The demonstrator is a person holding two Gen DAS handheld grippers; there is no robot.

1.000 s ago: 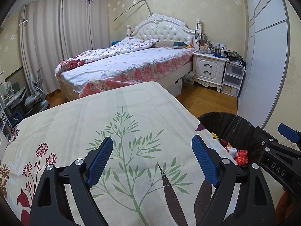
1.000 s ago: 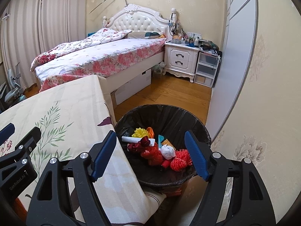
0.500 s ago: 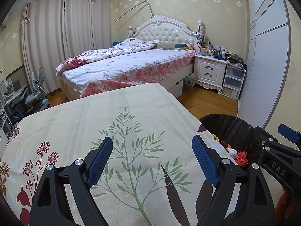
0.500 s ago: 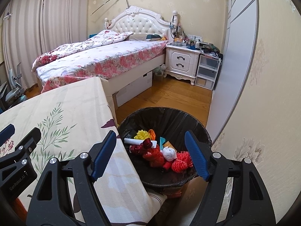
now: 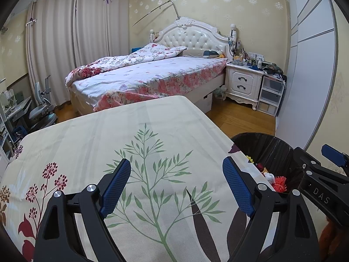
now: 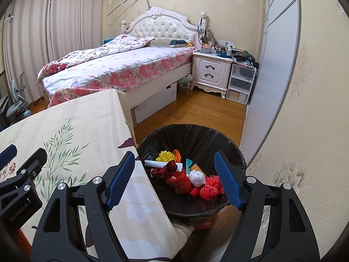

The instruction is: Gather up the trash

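Observation:
A black-lined trash bin [image 6: 202, 135] stands on the floor at the table's right edge; it also shows in the left wrist view [image 5: 270, 150]. It holds several pieces of trash: red netting [image 6: 211, 188], a white ball [image 6: 197, 178], a yellow piece [image 6: 164, 156] and a white strip [image 6: 161, 164]. My right gripper [image 6: 174, 180] is open and empty, held above the bin's near rim. My left gripper [image 5: 176, 184] is open and empty above the table with the leaf-print cloth [image 5: 130, 135].
A bed [image 5: 152, 76] stands beyond the table, with a white nightstand [image 5: 244, 85] and plastic drawers [image 5: 270, 96] to its right. A grey wardrobe door [image 6: 274, 65] and the wall stand right of the bin. A desk chair [image 5: 41, 109] is at far left.
Both grippers have risen and drawn back a little, so the table and bin sit slightly lower in view. Both stay open and empty.

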